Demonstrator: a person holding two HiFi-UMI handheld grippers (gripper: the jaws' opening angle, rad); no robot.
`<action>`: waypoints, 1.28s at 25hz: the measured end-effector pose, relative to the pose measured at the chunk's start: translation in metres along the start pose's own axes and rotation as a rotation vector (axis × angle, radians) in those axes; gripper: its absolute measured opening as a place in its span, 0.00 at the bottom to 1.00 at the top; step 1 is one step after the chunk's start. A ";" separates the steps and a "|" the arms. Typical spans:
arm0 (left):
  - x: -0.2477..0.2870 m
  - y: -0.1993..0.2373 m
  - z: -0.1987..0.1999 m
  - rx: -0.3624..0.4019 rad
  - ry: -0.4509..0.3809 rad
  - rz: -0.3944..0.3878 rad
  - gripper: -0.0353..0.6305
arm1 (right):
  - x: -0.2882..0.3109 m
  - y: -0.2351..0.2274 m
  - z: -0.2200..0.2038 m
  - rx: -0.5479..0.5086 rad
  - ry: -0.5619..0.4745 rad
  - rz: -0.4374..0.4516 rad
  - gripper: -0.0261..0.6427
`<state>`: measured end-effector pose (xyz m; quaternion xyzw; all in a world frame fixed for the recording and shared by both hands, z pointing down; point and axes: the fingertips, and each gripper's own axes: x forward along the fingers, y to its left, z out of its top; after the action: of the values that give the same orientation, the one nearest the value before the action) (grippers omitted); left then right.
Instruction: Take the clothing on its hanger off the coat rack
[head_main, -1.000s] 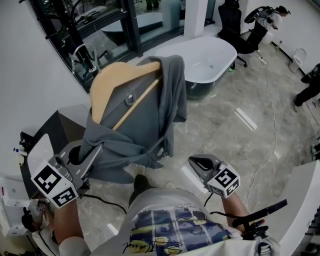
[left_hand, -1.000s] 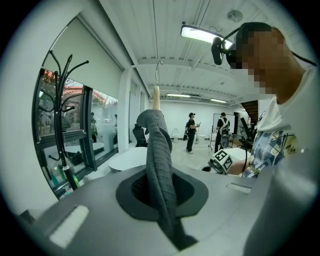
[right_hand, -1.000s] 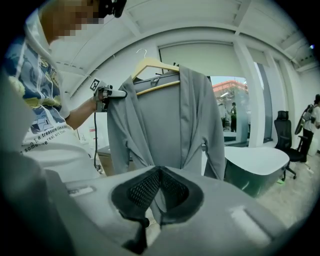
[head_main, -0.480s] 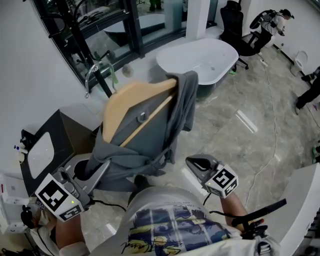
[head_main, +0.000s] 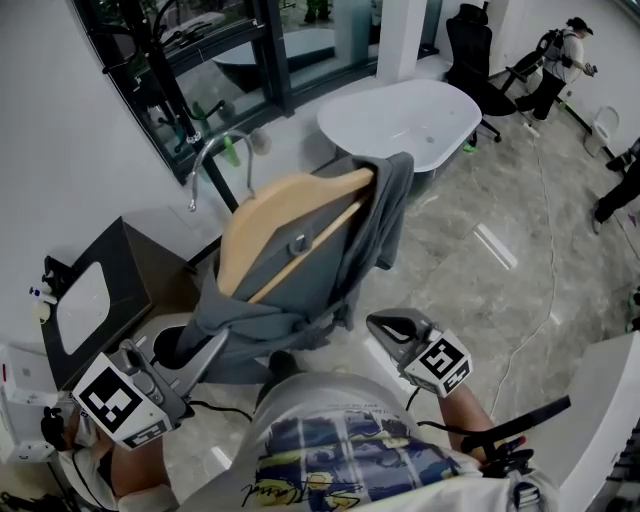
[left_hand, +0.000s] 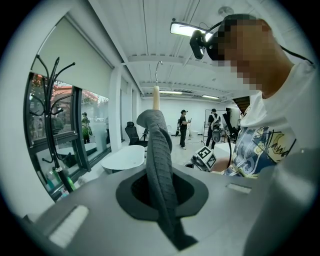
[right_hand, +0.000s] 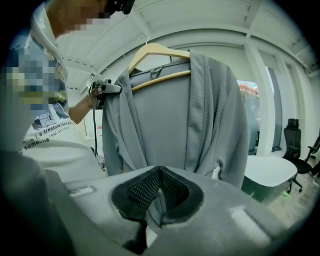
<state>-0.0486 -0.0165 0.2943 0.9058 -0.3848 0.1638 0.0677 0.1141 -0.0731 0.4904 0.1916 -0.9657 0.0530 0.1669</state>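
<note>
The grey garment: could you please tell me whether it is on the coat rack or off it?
Off: its hanger hook hangs free, and the coat rack stands apart by the window.

Within 1 second the hanger (head_main: 285, 225) with the garment (head_main: 335, 260) has drawn away from the rack (head_main: 160, 60). Its hook (head_main: 215, 150), earlier just beside the rack's pole, now stands well apart from it. In the head view the whole bundle has shifted right and lower, and the garment's upper corner now overlaps the near rim of the oval table (head_main: 400, 105). The left gripper (head_main: 218, 342) has sunk toward the view's lower edge, closer to the person. The garment now covers less of the dark box (head_main: 125, 270).
</note>
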 end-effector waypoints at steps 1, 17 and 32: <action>0.001 -0.001 0.000 0.000 0.000 -0.002 0.06 | 0.000 0.000 0.000 0.000 0.000 0.001 0.04; 0.009 0.004 0.001 -0.003 0.015 -0.028 0.06 | 0.001 -0.005 0.004 -0.003 0.008 -0.009 0.04; 0.020 0.013 0.014 0.005 0.026 -0.022 0.06 | 0.008 -0.012 0.019 -0.046 0.014 0.018 0.04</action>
<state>-0.0421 -0.0426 0.2880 0.9079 -0.3736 0.1759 0.0722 0.1063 -0.0905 0.4753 0.1786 -0.9672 0.0335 0.1778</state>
